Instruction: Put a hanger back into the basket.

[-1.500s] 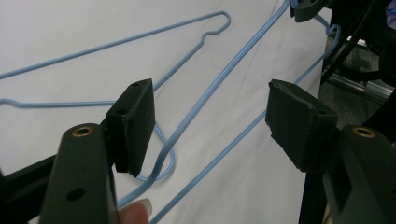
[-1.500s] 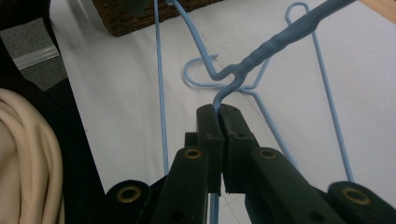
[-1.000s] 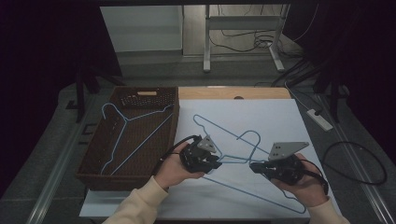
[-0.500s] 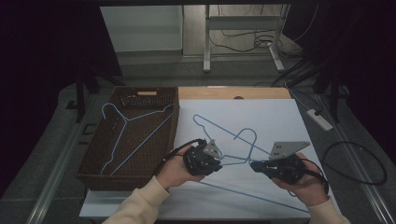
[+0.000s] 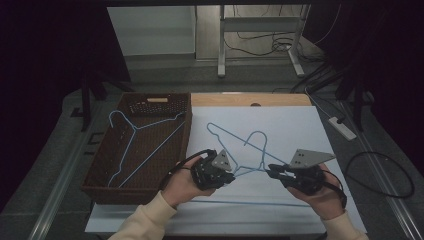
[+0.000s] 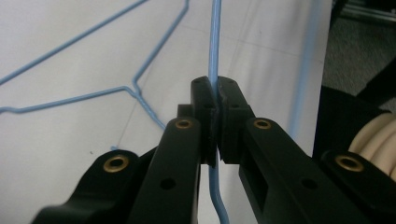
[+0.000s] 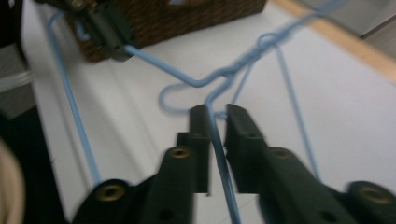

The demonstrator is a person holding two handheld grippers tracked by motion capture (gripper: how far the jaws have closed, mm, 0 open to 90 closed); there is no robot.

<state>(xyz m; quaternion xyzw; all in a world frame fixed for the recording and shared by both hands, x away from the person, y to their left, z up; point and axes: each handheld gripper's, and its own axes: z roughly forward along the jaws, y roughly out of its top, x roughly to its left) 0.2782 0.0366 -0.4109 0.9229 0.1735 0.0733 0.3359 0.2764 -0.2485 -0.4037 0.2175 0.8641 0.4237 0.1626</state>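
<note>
White paper covers the surface (image 5: pixel 300 125); from above I see two thin blue wire hangers (image 5: pixel 235 142) tangled beside a woven basket (image 5: pixel 102 172). My left gripper (image 6: pixel 215 88) has its fingers clenched on one wire. My right gripper (image 7: pixel 216 114), blurred, has just loosened; a wire runs between its fingers.

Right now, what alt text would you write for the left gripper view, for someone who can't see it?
Two black jaws of the left gripper are pressed shut on a thin blue wire hanger that runs straight up between them. Behind lies a white table, and more blue hanger wire zigzags across it at the left.
</note>
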